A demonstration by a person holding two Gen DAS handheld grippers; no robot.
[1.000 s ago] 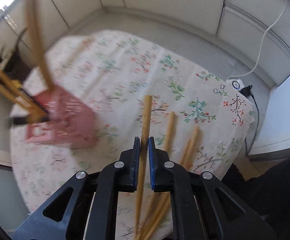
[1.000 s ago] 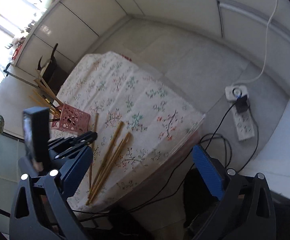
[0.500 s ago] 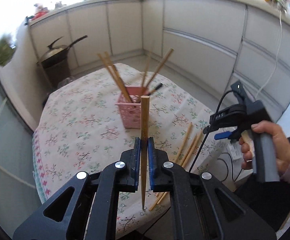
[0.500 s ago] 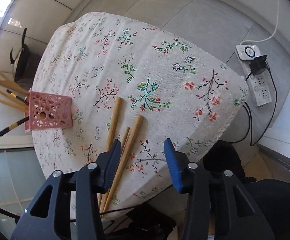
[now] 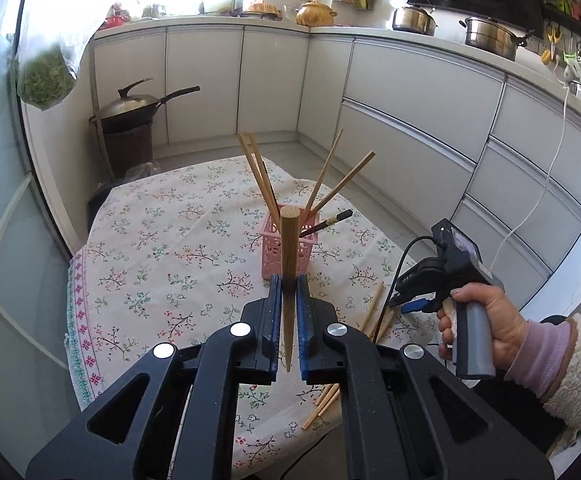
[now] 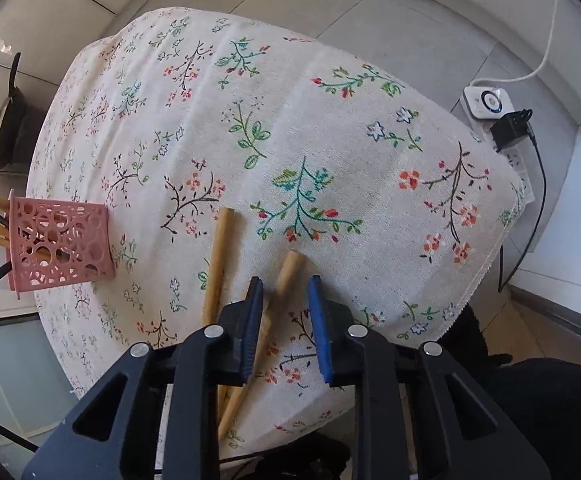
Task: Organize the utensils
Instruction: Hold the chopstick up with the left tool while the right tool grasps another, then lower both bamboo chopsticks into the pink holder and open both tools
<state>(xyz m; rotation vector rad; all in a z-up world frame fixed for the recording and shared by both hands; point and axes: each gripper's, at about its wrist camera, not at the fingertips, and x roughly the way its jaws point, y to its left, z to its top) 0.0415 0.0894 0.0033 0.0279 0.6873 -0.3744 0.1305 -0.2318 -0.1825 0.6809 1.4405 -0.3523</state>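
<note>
L gripper (image 5: 289,292) was clamped on one chopstick (image 5: 289,248), held nearly upright above the table (image 5: 162,248), w/ the pink holder (image 5: 280,250) just behind it. R gripper (image 6: 284,292) pointed down over the loose chopsticks (image 6: 218,260) near the table edge; its jaws had just been closing, one chopstick (image 6: 286,276) between them, pads apart from it.

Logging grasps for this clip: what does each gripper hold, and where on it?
Left gripper: a chopstick, clamped near its thin end. Right gripper: nothing gripped; jaws, just closing, straddle a table chopstick.
</note>
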